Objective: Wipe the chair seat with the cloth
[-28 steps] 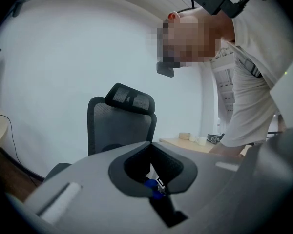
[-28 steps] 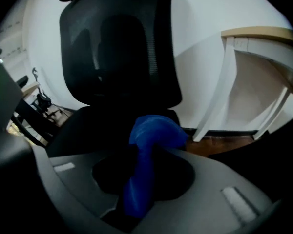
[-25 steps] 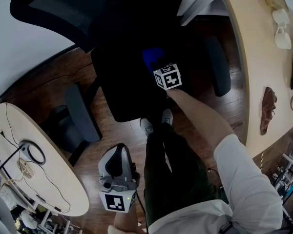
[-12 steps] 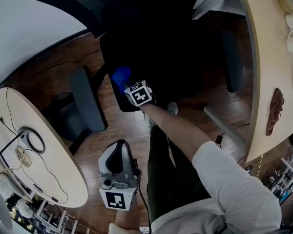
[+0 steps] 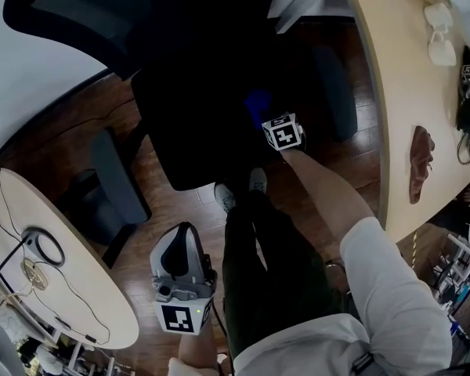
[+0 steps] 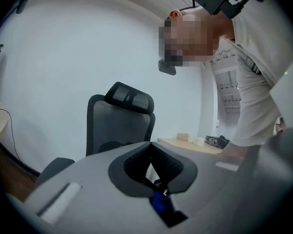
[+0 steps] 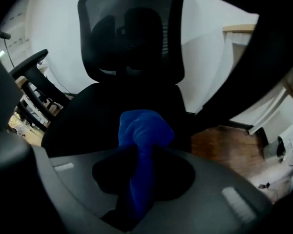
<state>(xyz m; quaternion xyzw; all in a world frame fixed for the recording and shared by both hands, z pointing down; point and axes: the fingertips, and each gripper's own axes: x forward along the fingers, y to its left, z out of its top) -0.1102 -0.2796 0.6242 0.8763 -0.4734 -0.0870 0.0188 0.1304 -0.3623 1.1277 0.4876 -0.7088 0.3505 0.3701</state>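
Here the right tool (image 7: 139, 165) clamps the blue cloth (image 7: 144, 128) near the right edge of the chair seat (image 5: 196, 108), beside an armrest (image 5: 334, 92); the left tool (image 6: 155, 182) is closed, empty.

The cloth (image 7: 144, 129) looks fleecy, the chair seat (image 5: 196, 131) matt black fabric. The floor (image 5: 160, 210) is glossy wood.

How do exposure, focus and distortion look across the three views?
Head view: the black office chair seat is underexposed, nearly featureless; fisheye bows the light wooden desk. Left gripper view: the white wall is bright and even, the near grey jaws soft. Right gripper view: dim, dark vignetted corners; the bunched blue cloth stands out but is slightly soft.
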